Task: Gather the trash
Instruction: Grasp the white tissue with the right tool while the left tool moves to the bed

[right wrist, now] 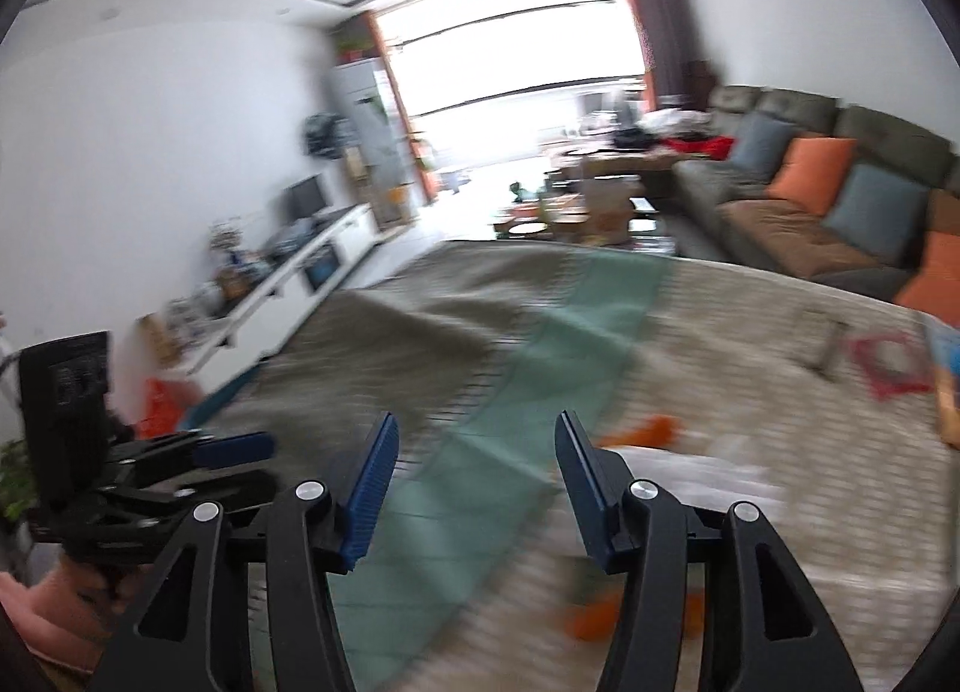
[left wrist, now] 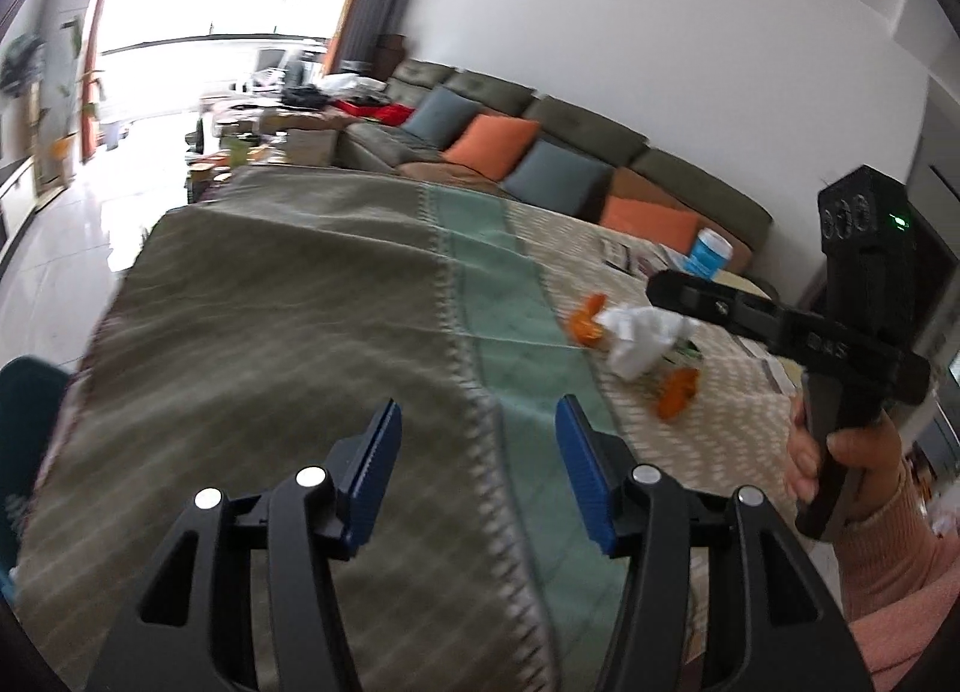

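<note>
A crumpled white tissue (left wrist: 639, 335) lies on the cloth-covered table (left wrist: 312, 332) with orange peel pieces beside it (left wrist: 585, 320) (left wrist: 677, 389). My left gripper (left wrist: 477, 440) is open and empty over the grey and green part of the cloth, left of the trash. My right gripper (right wrist: 477, 455) is open and empty; its body shows in the left wrist view (left wrist: 780, 326) above the tissue. In the blurred right wrist view the tissue (right wrist: 696, 467) and peel (right wrist: 651, 431) lie just right of my right fingers. The left gripper (right wrist: 234, 448) shows at the left.
A blue and white tub (left wrist: 708, 253) and printed papers (left wrist: 630, 257) sit at the table's far right. A red-patterned sheet (right wrist: 888, 368) lies on the right side. A sofa with orange and blue cushions (left wrist: 498, 143) runs behind the table. A teal chair (left wrist: 24, 410) stands at the left edge.
</note>
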Demonstrator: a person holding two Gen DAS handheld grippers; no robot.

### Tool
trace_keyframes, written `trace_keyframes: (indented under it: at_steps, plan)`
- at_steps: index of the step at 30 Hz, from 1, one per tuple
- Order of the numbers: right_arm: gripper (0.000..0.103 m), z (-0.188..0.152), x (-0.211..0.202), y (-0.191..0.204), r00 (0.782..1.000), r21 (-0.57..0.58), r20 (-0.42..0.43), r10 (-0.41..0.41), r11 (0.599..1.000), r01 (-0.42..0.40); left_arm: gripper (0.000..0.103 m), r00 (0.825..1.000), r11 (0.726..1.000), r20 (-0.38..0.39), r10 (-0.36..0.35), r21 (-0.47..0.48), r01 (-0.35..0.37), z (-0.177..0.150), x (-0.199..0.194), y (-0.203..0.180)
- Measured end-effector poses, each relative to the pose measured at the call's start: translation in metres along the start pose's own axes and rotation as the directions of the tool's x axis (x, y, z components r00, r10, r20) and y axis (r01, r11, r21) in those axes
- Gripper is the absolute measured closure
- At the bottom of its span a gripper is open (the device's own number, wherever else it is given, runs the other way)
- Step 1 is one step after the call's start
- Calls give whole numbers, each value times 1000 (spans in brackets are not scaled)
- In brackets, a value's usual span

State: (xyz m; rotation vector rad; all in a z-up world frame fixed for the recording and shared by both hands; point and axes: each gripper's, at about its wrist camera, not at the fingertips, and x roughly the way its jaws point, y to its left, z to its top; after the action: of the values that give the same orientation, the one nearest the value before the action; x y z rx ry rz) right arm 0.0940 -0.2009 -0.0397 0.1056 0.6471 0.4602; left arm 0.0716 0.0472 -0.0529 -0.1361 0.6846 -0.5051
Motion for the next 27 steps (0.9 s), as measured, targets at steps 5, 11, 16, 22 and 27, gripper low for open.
trace_keyframes:
  at_steps: [5, 11, 16, 22, 27]
  plan:
    - [46, -3, 5, -36, 993, 21, -42, -107, 994, 108, 49, 999, 998, -36, -33, 42, 35, 2, 21, -25]
    - [55, -16, 16, -46, 989, 7, -99, -110, 994, 111, 49, 996, 996, -68, -52, 73, 57, 4, 35, -43]
    - [94, -20, 10, -57, 991, 24, -99, -85, 996, 88, 49, 993, 993, -91, -70, 84, 77, 5, 46, -51]
    - [97, -17, -7, -67, 998, 74, -43, -55, 996, 59, 49, 986, 988, -130, -107, 97, 120, 5, 61, -65]
    - [97, -15, -22, -81, 1000, 150, 6, -24, 988, 23, 49, 972, 979, -170, -164, 94, 182, 7, 76, -79]
